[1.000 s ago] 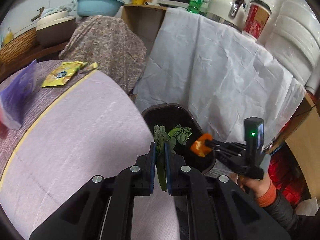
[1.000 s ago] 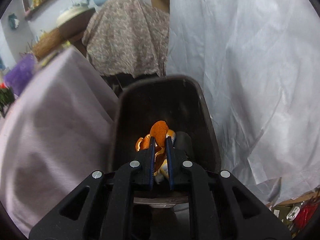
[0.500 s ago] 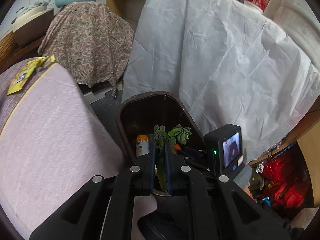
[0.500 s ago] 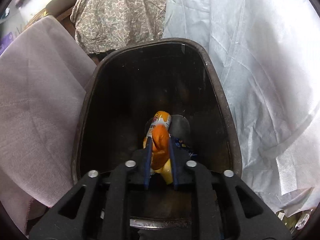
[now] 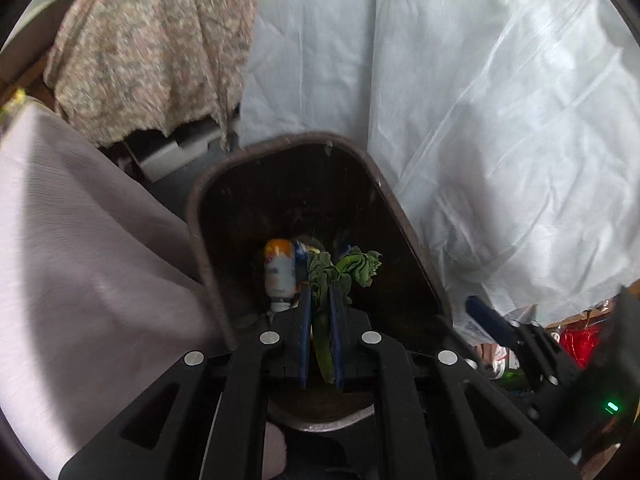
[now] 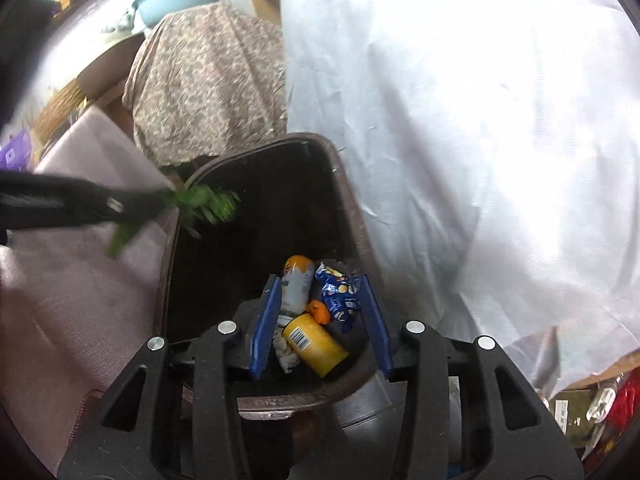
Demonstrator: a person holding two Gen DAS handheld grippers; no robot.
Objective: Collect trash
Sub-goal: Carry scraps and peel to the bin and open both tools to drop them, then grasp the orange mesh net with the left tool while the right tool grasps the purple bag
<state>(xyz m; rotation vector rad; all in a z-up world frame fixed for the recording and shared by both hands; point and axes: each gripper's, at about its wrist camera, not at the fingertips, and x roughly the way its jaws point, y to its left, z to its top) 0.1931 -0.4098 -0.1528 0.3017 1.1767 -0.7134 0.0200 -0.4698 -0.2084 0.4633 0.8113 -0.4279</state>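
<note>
Daylit fisheye views: blown-out white sheet (image 6: 480,120), motion blur.

blurred: leafy greens (image 6: 204,204), patterned cloth (image 5: 152,48) | cut off at right edge: red bag (image 5: 580,346) | half hidden behind pads: bottle (image 6: 296,284), snack packet (image 6: 338,294)

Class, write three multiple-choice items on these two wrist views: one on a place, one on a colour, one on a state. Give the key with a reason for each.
1. Where does the yellow can lie?
A. On the draped table
B. Inside the brown bin
C. On the white sheet

2. What colour is the snack wrapper in the bin?
A. Blue
B. Red
C. Black

3. What is the left gripper doing?
A. Standing open and empty
B. Clamping a bottle
C. Clamping the leafy greens

Key: B, the can rests among the trash at the bin's bottom; A, the wrapper is blue with pale print; C, the jaws pinch the green stalk, its leaves over the bin.
</note>
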